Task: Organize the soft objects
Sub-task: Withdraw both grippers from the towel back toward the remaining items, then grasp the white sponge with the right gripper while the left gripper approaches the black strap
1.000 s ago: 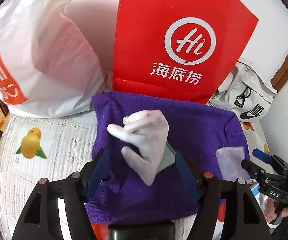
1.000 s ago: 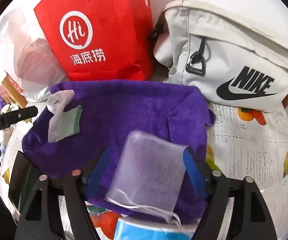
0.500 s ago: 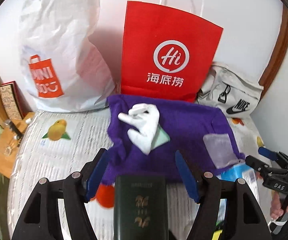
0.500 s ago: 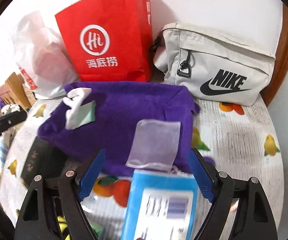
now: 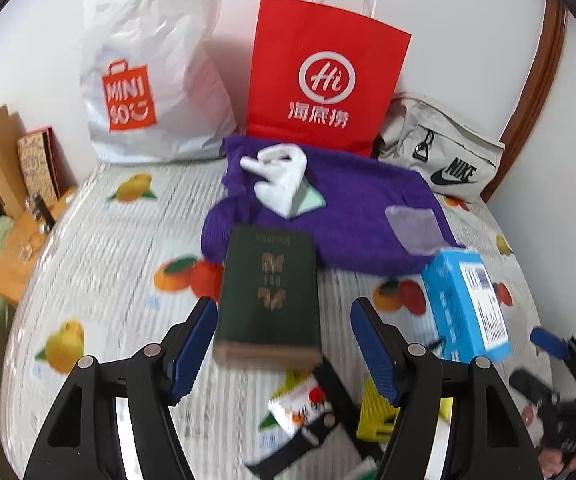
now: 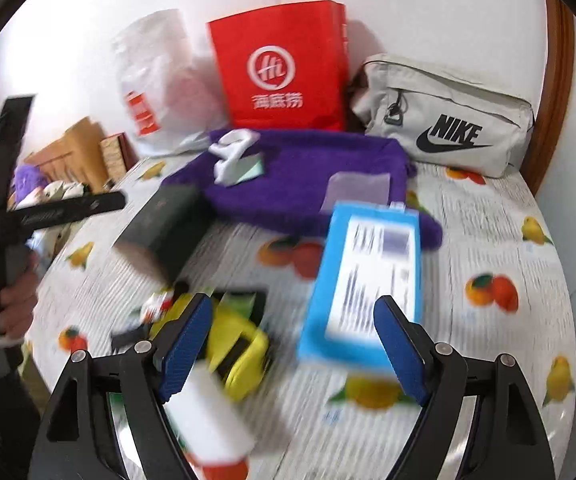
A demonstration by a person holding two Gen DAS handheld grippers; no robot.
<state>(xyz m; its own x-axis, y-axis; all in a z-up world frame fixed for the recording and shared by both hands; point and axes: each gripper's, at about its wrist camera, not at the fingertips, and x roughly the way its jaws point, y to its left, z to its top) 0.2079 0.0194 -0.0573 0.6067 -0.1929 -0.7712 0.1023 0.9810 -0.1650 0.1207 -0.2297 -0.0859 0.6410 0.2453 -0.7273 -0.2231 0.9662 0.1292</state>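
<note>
A: How are the two grippers held?

B: The left gripper (image 5: 284, 344) is seen with its jaws apart and nothing clamped; a dark green book (image 5: 269, 294) lies on the table just ahead of and between its fingers, untouched as far as can be told. The right gripper (image 6: 294, 346) is likewise spread wide and empty, with a blue box (image 6: 364, 276) lying just ahead of its fingers.

A: And where are the soft things found?

B: A purple towel (image 5: 360, 196) is spread on the fruit-patterned tablecloth (image 5: 100, 264), well ahead of both grippers. On it, a white glove (image 5: 284, 178) is laid ahead of the left gripper, and a small translucent mesh pouch (image 6: 358, 190) ahead of the right. Behind the towel, a red paper bag (image 5: 324, 76) is stood against the wall.
</note>
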